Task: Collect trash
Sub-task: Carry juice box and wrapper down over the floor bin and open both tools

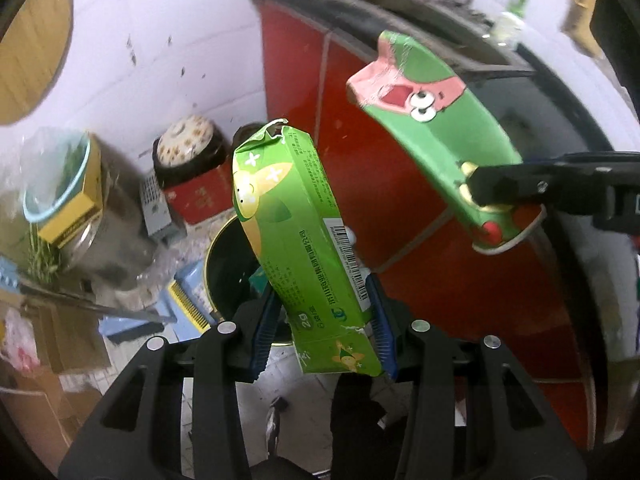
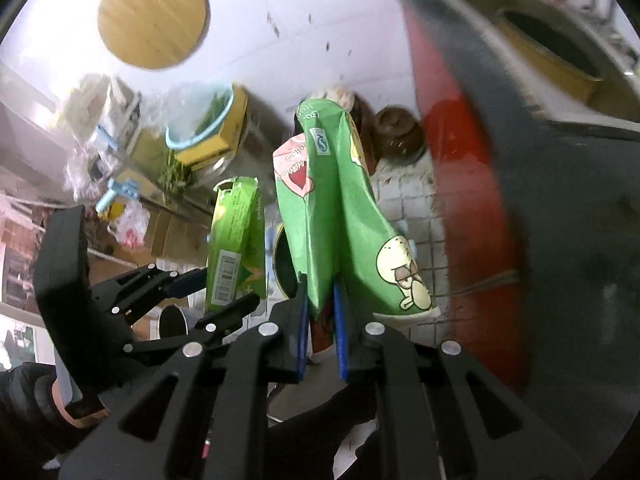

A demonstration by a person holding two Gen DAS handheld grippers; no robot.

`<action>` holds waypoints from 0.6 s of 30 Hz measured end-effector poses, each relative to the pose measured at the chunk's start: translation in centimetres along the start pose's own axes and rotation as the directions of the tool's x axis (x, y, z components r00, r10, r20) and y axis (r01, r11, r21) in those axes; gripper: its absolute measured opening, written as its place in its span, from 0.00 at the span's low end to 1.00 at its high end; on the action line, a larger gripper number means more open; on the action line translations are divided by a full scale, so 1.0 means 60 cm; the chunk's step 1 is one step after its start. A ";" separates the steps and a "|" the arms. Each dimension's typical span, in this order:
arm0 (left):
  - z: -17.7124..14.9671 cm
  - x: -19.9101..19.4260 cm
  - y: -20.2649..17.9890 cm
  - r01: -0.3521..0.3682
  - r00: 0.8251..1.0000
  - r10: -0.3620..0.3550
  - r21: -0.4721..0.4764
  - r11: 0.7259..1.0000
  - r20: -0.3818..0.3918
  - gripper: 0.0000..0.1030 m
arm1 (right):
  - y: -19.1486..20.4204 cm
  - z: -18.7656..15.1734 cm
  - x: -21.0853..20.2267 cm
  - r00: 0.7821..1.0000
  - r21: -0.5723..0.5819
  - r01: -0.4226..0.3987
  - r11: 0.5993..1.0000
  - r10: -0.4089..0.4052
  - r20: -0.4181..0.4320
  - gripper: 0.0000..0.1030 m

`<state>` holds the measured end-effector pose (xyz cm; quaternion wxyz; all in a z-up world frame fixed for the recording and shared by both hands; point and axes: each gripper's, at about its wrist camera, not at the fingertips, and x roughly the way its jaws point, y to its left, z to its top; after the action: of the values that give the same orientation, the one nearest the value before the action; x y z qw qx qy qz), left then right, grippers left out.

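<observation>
My left gripper (image 1: 324,320) is shut on the lower end of a crumpled green carton box (image 1: 296,216) with a barcode, which stands up between the blue pads (image 1: 264,332). To its right, my right gripper (image 1: 476,188) pinches a flattened green paper cup (image 1: 440,120) with a pink cartoon face. In the right wrist view that gripper (image 2: 320,312) is shut on the cup (image 2: 340,200), and the left gripper (image 2: 218,292) holds the box (image 2: 236,240) beside it. Below both items sits a dark round bin (image 1: 208,264) with a yellow rim (image 2: 276,256).
A red cabinet (image 1: 320,120) with a dark counter (image 2: 560,200) rises on the right. Left of the bin lie a blue dustpan (image 1: 188,292), cardboard boxes (image 1: 68,340), a blue basin of greens (image 1: 56,176) and a brown pot (image 2: 396,132). A gloved hand (image 2: 32,400) holds the left gripper.
</observation>
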<state>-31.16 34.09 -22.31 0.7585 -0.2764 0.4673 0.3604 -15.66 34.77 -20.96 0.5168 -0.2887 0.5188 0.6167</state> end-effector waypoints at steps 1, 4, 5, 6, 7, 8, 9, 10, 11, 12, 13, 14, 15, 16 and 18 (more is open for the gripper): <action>0.000 0.017 0.012 -0.006 1.000 0.006 -0.007 1.000 0.002 0.41 | 0.000 0.008 0.023 1.000 0.000 -0.005 1.000 0.005 -0.019 0.11; 0.001 0.068 0.044 -0.013 1.000 0.012 -0.023 1.000 -0.014 0.41 | -0.002 0.032 0.093 0.997 -0.001 -0.005 1.000 0.005 -0.074 0.11; 0.001 0.082 0.053 -0.008 1.000 0.008 -0.031 1.000 -0.019 0.41 | -0.002 0.038 0.117 0.996 -0.005 -0.003 1.000 0.003 -0.094 0.11; 0.001 0.098 0.062 -0.004 1.000 0.003 -0.037 0.999 -0.026 0.41 | -0.003 0.046 0.133 0.994 -0.004 -0.003 1.000 0.003 -0.106 0.11; 0.001 0.105 0.066 -0.003 1.000 0.002 -0.039 0.999 -0.028 0.42 | -0.002 0.052 0.148 0.993 -0.003 -0.006 1.000 0.006 -0.117 0.11; 0.001 0.117 0.072 -0.001 1.000 0.000 -0.039 0.999 -0.030 0.43 | -0.004 0.058 0.163 0.992 -0.003 -0.006 1.000 0.006 -0.126 0.11; 0.001 0.123 0.075 0.000 0.999 -0.001 -0.038 0.999 -0.032 0.43 | -0.003 0.063 0.174 0.991 -0.005 -0.005 1.000 0.004 -0.132 0.12; 0.002 0.133 0.081 0.004 0.999 -0.005 -0.041 0.999 -0.033 0.45 | -0.004 0.070 0.186 0.991 -0.007 0.000 1.000 -0.001 -0.134 0.12; 0.001 0.138 0.087 0.008 0.999 -0.010 -0.046 0.999 -0.032 0.51 | -0.002 0.073 0.195 0.991 -0.006 -0.003 1.000 0.002 -0.135 0.12; 0.000 0.142 0.090 0.012 0.999 -0.014 -0.051 0.999 -0.031 0.58 | -0.002 0.078 0.207 0.989 -0.006 -0.003 1.000 0.002 -0.145 0.15; -0.001 0.146 0.094 0.011 0.999 -0.012 -0.055 0.998 -0.030 0.71 | -0.005 0.083 0.218 0.987 -0.002 -0.009 1.000 0.009 -0.159 0.34; -0.002 0.149 0.099 -0.002 1.000 0.000 -0.057 0.998 -0.025 0.75 | -0.007 0.087 0.229 0.985 0.006 -0.020 1.000 0.021 -0.173 0.52; -0.004 0.150 0.103 -0.011 1.000 0.009 -0.062 0.998 -0.022 0.76 | -0.009 0.089 0.231 0.985 0.010 -0.018 1.000 0.020 -0.169 0.79; -0.004 0.152 0.106 -0.009 1.000 0.007 -0.065 0.998 -0.028 0.77 | -0.012 0.091 0.229 0.988 0.013 -0.020 1.000 0.022 -0.151 0.82; -0.006 0.152 0.111 -0.021 0.999 0.019 -0.074 0.997 -0.033 0.77 | -0.013 0.095 0.231 0.987 0.019 -0.023 1.000 0.026 -0.157 0.82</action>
<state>-33.94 40.37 -31.31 0.7365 -0.3056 0.4682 0.3807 -18.03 44.75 -31.93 0.4691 -0.3256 0.5668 0.5938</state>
